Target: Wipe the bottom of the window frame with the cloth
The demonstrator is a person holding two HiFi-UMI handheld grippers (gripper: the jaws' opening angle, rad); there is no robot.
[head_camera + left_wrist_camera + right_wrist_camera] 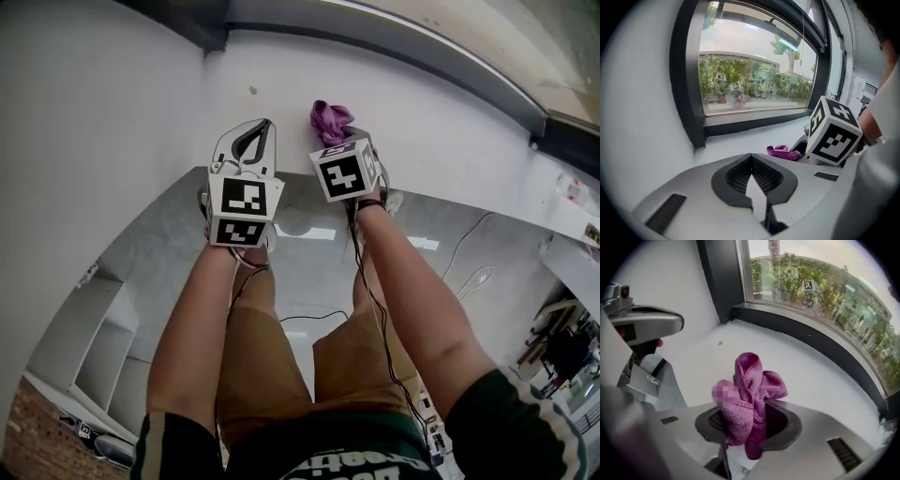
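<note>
A purple cloth sticks up bunched from my right gripper, which is shut on it just above the white sill. In the right gripper view the cloth fills the jaws and hides my right gripper's tips. The dark bottom rail of the window frame runs beyond it, apart from the cloth. My left gripper hovers beside it to the left, shut with nothing held; in its own view the left gripper shows its tips meeting, with the cloth to the right and the bottom rail ahead.
A dark upright frame post meets the rail at the left corner, next to a white wall. A small dark speck lies on the sill. Below the sill are the person's legs and cables on a glossy floor.
</note>
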